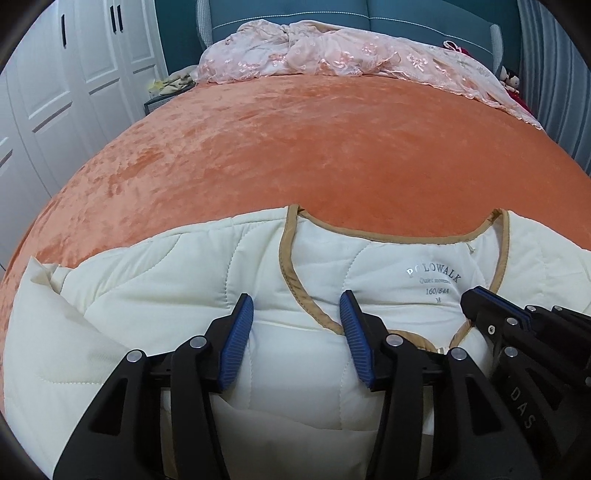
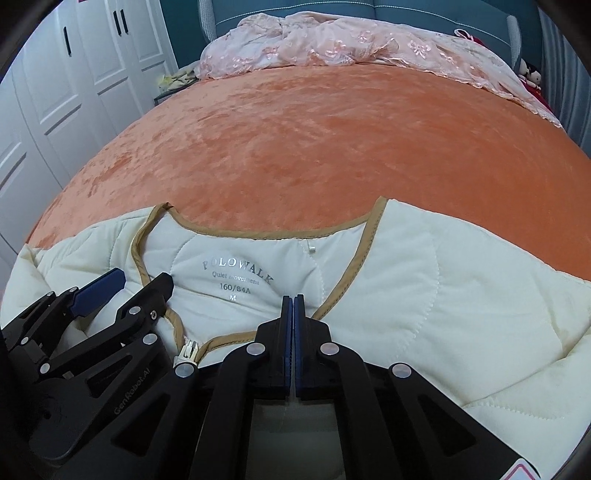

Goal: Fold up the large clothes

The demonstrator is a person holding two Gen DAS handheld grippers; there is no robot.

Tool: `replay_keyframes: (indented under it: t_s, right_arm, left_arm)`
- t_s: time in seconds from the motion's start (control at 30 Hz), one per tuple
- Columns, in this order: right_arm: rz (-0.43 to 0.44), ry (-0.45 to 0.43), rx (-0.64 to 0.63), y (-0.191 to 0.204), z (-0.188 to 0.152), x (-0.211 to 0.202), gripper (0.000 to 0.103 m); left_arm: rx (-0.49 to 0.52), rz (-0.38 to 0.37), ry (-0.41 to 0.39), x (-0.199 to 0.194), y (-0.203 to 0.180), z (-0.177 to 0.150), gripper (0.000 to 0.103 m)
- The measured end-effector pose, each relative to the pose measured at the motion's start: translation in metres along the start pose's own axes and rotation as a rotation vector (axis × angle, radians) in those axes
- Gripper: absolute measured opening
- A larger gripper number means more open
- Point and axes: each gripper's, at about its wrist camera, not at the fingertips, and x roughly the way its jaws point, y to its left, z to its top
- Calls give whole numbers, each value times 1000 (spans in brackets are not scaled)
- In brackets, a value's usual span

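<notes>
White wardrobe doors [image 1: 55,92] stand at the upper left of the frame, and a teal headboard [image 1: 369,14] closes the far end of the bed. Its orange velvet bedspread [image 1: 295,147] fills the middle, with a pink lace cover [image 1: 332,55] bunched along the top.

At the lower edge lies the cream quilted jacket [image 2: 443,314], front up, collar towards the headboard, tan binding around the neckline and the size print visible inside. The left gripper [image 1: 297,306] stands half open over the left front panel, its blue pads apart with padded cloth between them but not pressed. The right gripper [image 2: 293,301] is closed at the binding of the right panel; I cannot tell if it holds any cloth.

The risk, I think, is a weak pinch: the padded cloth looks slippery, so one panel may slide out during lifting and the fold becomes crooked. The zipper end [image 2: 188,350] could also catch.
</notes>
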Motion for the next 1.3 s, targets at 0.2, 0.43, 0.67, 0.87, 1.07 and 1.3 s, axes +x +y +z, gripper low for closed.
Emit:
replay_keyframes:
  t_s: [0.2,0.43,0.67,0.87,1.07,1.3]
  right_arm:
    - [-67,-88,109,-9,-17,-83,16]
    - [43,-107,143,-79,-183,-295,59]
    - [13,119,502,-159,-352,-376,67]
    - [-1,105,470,-133,-383,-363,68]
    - [70,121,571,-124,-366,-339,34]
    - [116,31,449,-98,-342,-401,7]
  left_arm:
    - [-100,-35,31,-56,27,-8,67]
    - [-194,-225,88,-222,149,-130,91]
    - [-453,-193,246,-282,241,-269,93]
    - [-482,-194,250,-284,222,-294,92]
    - [-484,-203,297,-280,204,-288,33]
    - [-366,-226,164,-351,197,-265,9]
